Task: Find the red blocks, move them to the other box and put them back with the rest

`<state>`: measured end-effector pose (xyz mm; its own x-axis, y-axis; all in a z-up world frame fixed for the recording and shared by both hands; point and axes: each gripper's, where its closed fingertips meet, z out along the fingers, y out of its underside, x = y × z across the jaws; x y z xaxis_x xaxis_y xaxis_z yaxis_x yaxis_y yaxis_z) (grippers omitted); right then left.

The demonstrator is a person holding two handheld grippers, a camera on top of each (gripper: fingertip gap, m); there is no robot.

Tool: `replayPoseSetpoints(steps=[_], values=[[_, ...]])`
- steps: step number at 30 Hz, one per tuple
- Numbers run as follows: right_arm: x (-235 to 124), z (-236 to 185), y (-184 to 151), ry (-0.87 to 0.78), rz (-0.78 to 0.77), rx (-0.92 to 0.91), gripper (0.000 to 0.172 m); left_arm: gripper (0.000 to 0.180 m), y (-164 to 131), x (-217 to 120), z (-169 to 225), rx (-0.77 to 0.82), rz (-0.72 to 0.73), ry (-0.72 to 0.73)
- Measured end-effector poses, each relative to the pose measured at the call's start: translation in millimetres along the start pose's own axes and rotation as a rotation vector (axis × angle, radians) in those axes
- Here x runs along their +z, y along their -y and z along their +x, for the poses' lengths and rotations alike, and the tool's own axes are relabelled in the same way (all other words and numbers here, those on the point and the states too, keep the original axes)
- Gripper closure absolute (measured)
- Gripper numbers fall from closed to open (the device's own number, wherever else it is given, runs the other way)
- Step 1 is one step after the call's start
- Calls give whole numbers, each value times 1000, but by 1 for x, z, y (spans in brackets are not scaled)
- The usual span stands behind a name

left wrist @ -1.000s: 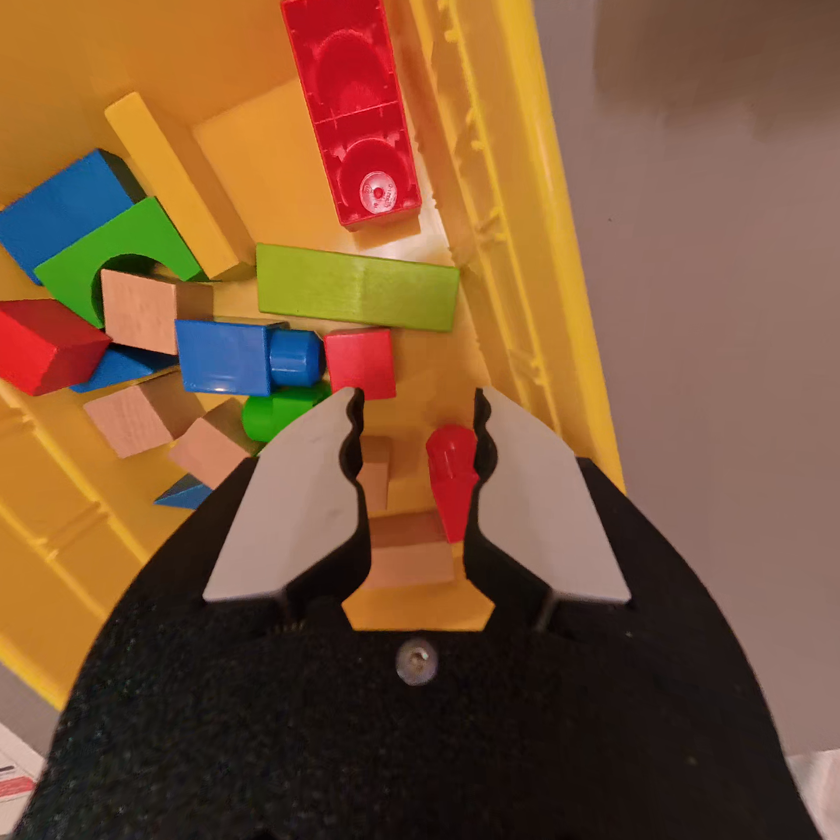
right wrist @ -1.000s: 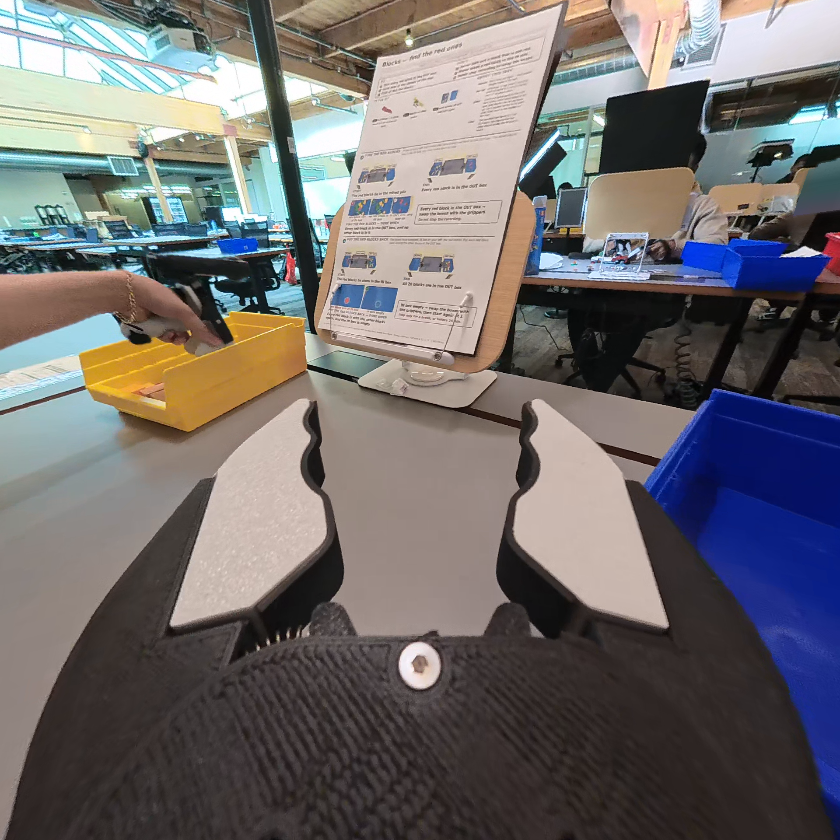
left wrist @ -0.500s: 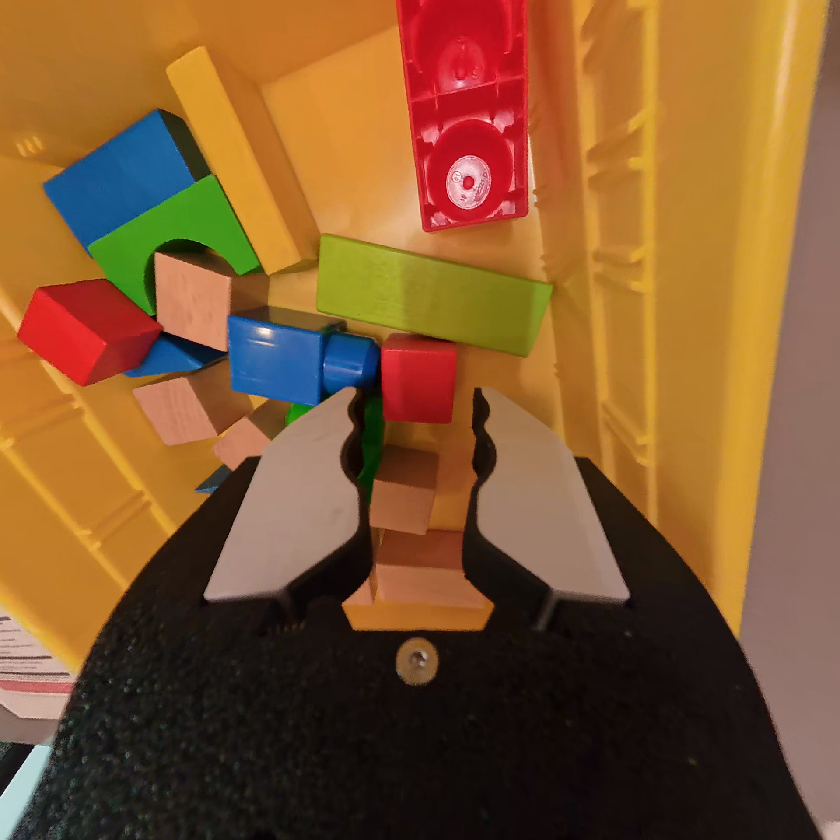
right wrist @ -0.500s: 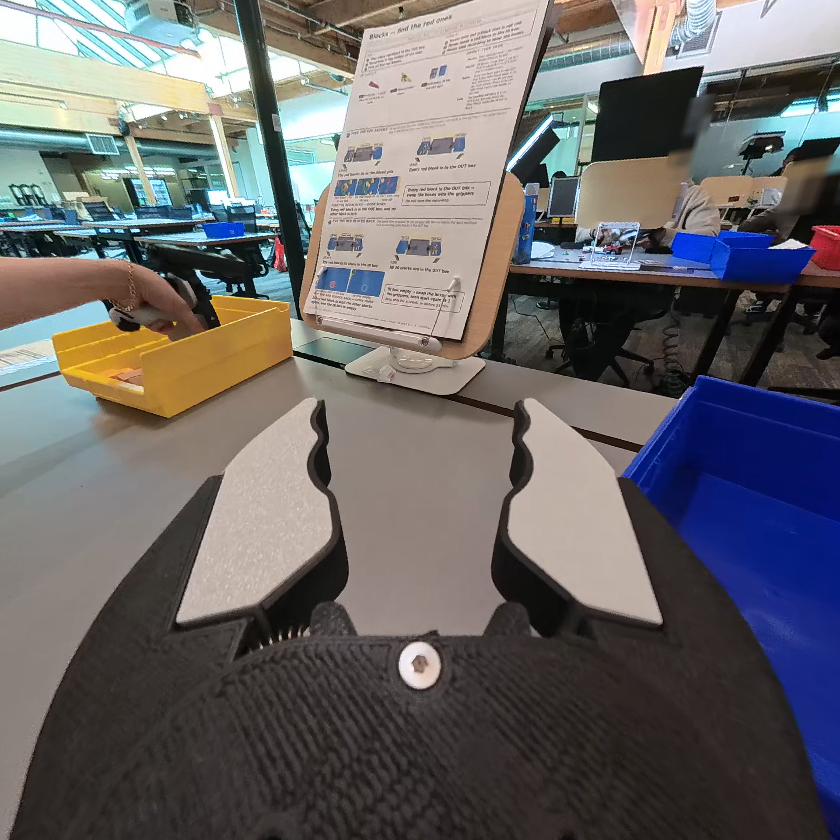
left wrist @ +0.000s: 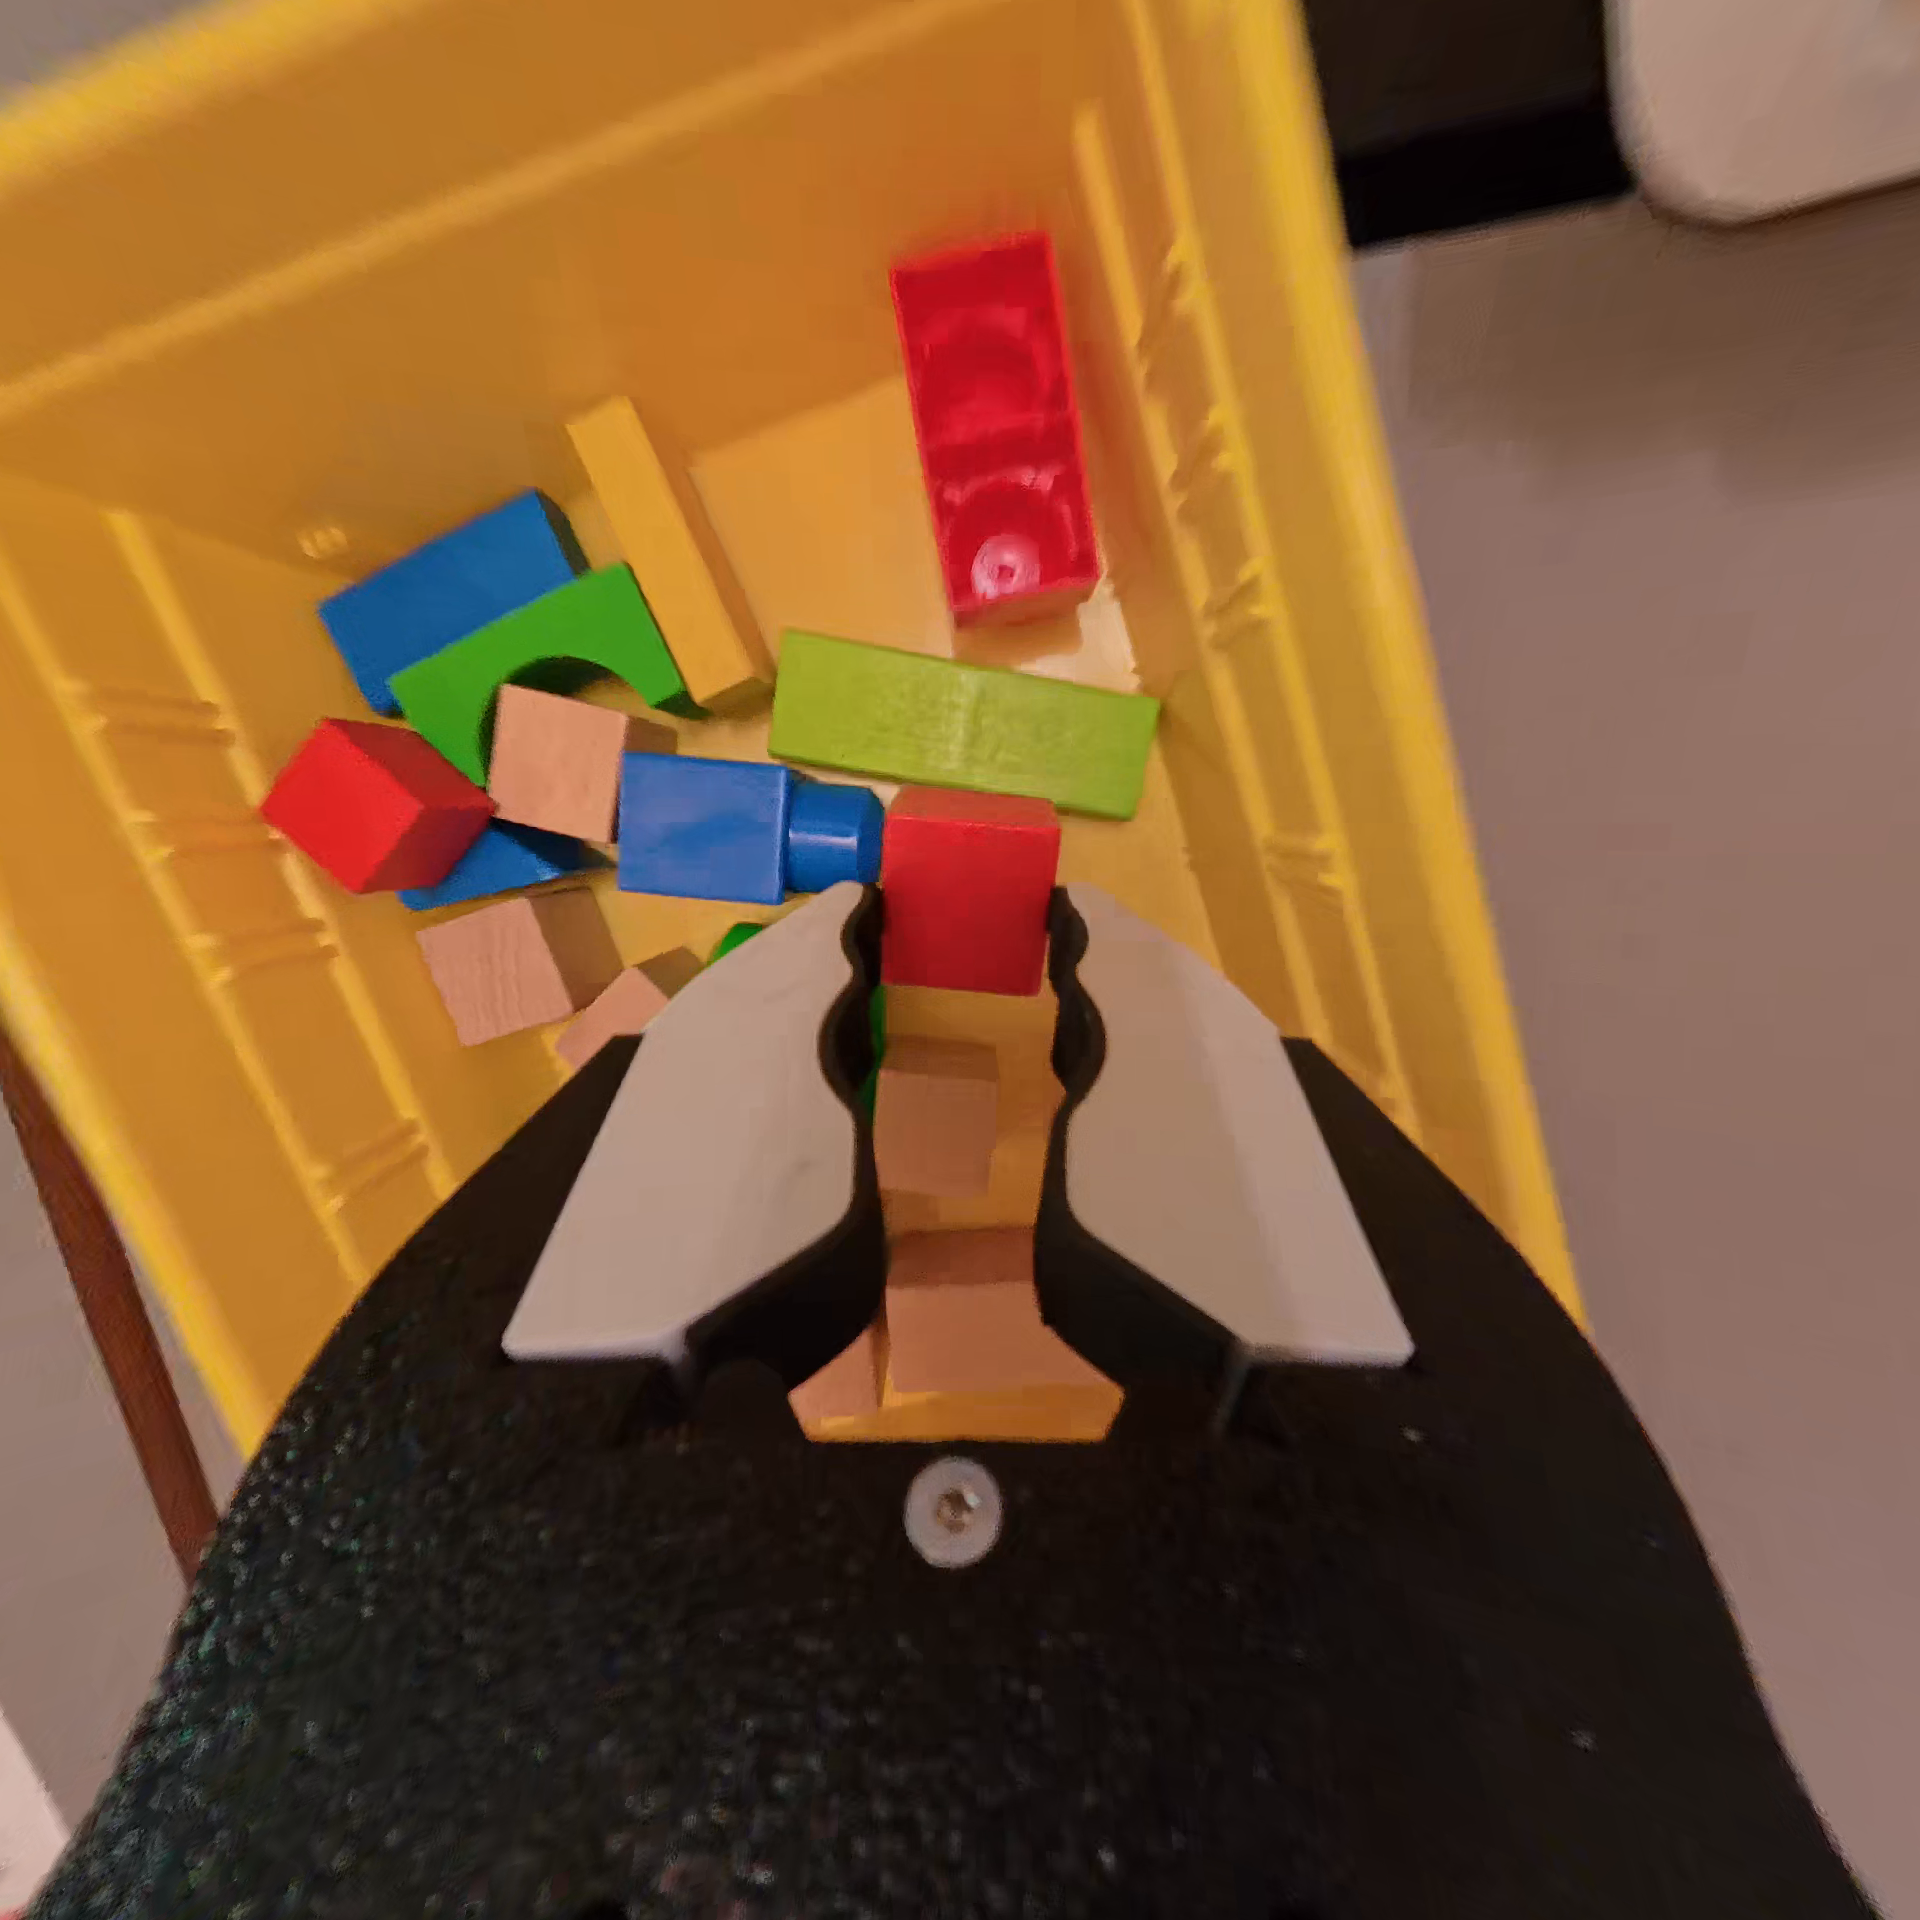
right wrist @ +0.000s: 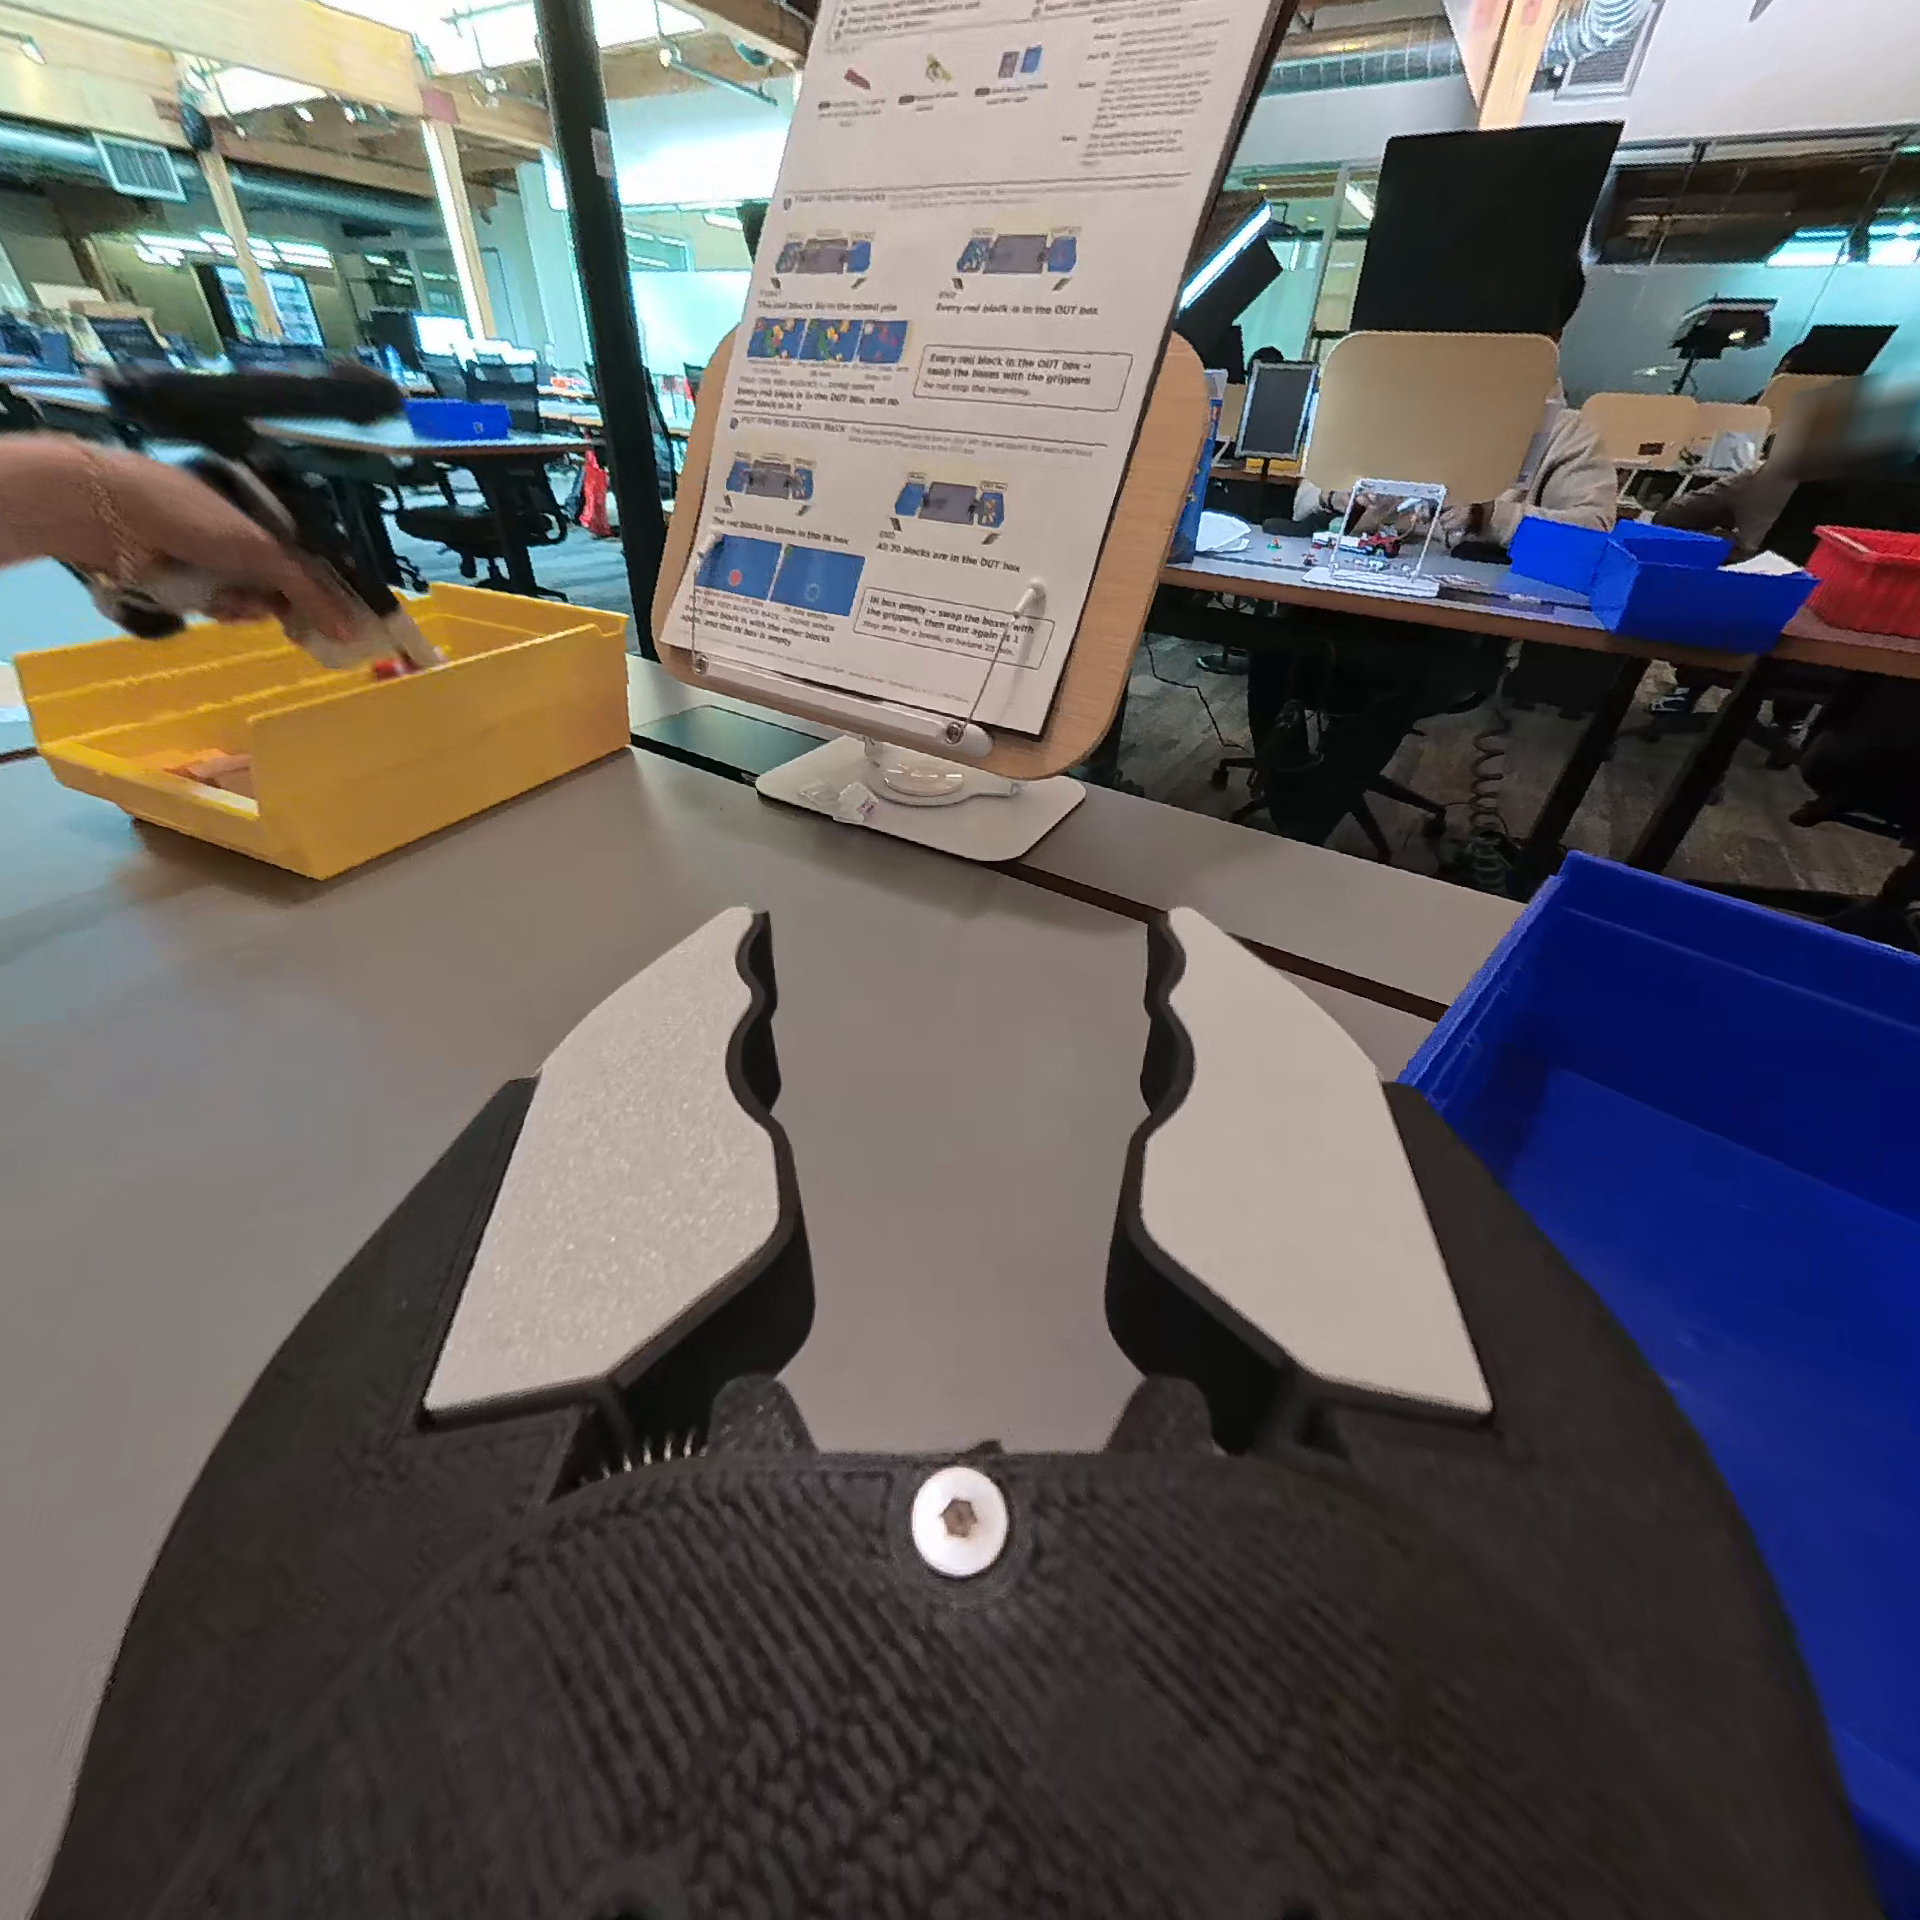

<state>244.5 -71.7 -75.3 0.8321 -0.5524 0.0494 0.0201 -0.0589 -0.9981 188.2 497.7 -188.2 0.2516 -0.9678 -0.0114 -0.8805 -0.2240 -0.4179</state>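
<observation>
The left jaws, half open over the yellow box [left wrist: 436, 312] a moment ago, have closed on a small red block [left wrist: 966, 883] among the mixed blocks, readying its carry toward the blue box [right wrist: 1704, 1039], while the right jaws hang open and empty above the table [right wrist: 312, 1039].

Each hand-held gripper [right wrist: 961, 935] has a textured black body, grey wavy-edged fingers [right wrist: 644, 1164] and one silver screw [right wrist: 958, 1522].

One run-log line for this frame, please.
left gripper: shut on red cube in yellow bin | right gripper: open, empty, over table | blue bin: beside it
</observation>
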Motion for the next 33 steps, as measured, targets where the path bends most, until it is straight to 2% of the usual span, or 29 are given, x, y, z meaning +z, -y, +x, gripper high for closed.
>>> replayPoseSetpoints(steps=[3,5,8,11,16,21,25,29,33], values=[[3,-3,-3,-9,-25,-18,104,150,16,-55,14,20,202,-98],[7,-7,-4,-10,-36,-29,103,150,20,-93,37,40,333,-196],[15,-28,0,46,-26,-53,103,150,12,-145,97,92,514,-435],[23,-59,9,135,25,-90,104,151,-13,-174,168,135,614,-710],[28,-121,18,368,141,-233,108,151,-68,-172,286,205,574,-1123],[26,-149,11,427,216,-501,110,151,-102,-150,372,182,412,-1438],[25,-155,-1,448,218,-621,115,151,-112,-141,402,184,317,-1512],[23,-165,-8,515,222,-629,116,151,-121,-143,413,174,283,-1569],[27,-170,-22,531,164,-693,122,151,-130,-144,421,146,238,-1638]])
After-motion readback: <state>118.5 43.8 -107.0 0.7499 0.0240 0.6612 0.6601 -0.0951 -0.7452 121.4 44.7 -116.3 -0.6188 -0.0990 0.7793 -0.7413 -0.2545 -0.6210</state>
